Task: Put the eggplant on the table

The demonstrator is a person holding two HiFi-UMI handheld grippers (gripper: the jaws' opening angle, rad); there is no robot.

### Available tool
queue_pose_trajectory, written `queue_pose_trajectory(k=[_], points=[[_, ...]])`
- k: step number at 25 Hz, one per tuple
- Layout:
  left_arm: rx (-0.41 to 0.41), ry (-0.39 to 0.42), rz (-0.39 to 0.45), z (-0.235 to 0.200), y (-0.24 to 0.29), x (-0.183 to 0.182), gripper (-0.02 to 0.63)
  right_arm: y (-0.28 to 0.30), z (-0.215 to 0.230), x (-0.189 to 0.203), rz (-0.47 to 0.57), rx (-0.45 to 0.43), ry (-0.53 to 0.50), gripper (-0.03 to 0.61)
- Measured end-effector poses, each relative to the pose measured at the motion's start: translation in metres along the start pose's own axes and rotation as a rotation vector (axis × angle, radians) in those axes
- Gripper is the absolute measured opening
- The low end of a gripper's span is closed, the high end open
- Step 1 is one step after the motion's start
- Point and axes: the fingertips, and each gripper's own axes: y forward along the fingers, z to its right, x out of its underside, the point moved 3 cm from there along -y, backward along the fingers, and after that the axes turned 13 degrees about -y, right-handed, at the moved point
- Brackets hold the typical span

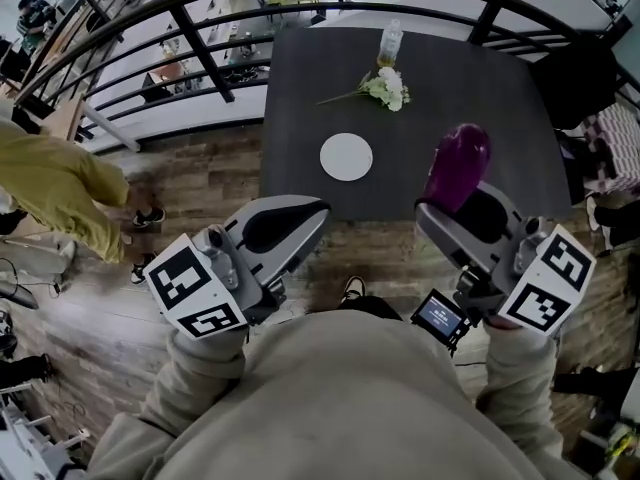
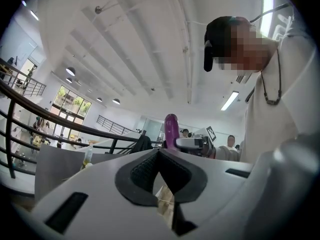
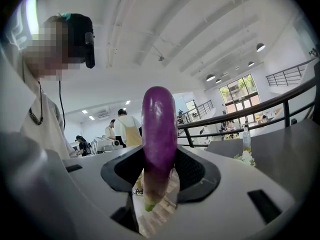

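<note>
Right gripper [image 1: 462, 216]: fingers [image 3: 194, 170] pinching the eggplant [image 3: 159, 134] low on its body, dark pads on either side. Eggplant upright, glossy purple, rounded end up, greenish stem end poking out below the pads. In the head view it [image 1: 458, 168] stands over the near right edge of the bench [image 1: 300, 118], off the surface, carried in the air. Also seen from the left gripper view, rising above the other gripper [image 2: 171, 129].

Left gripper [image 1: 318, 213]: fingers [image 2: 142, 173] pressed together at the tips, nothing between them; a small gap shows only further back, wood floor visible through it. It sits just short of the bench's near edge, left of the right gripper, the two well apart.

On the bench: small white round plate [image 1: 346, 156] near the middle; spray of white flowers [image 1: 385, 88] towards the far side; clear bottle [image 1: 390, 40] just behind them.

Surroundings: curved black railing [image 1: 200, 53] beyond the bench, wood-plank floor [image 1: 200, 193], a person in a yellow top [image 1: 50, 188] at the left edge
</note>
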Motion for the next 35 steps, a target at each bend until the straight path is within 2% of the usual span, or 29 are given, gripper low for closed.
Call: queue_pose_trajectory(k=[2,7,14,21,24,29,35], points=[[-0.010,0.004,0.004,-0.006,0.014,-0.005,0.005,-0.001,0.017,0.001,-0.001,0.011,-0.018,0.196],[-0.037,-0.012,-0.006,-0.017,0.044,0.001,0.005,-0.010,0.049,0.013,0.005,0.000,0.034,0.196],[-0.059,-0.009,-0.028,-0.023,0.062,0.005,0.005,-0.016,0.071,0.021,0.008,-0.019,0.069,0.196],[-0.082,-0.033,-0.032,-0.057,0.063,0.002,0.005,0.009,0.088,0.028,-0.018,-0.028,0.081,0.196],[-0.084,-0.031,-0.025,-0.072,0.063,-0.012,0.005,0.019,0.095,0.023,-0.027,-0.022,0.084,0.197],[-0.059,-0.026,-0.001,-0.102,0.063,-0.056,0.005,0.053,0.109,-0.004,-0.054,-0.009,0.073,0.196],[-0.016,-0.022,0.009,-0.147,0.067,-0.079,0.005,0.103,0.130,-0.020,-0.061,-0.004,0.020,0.196]])
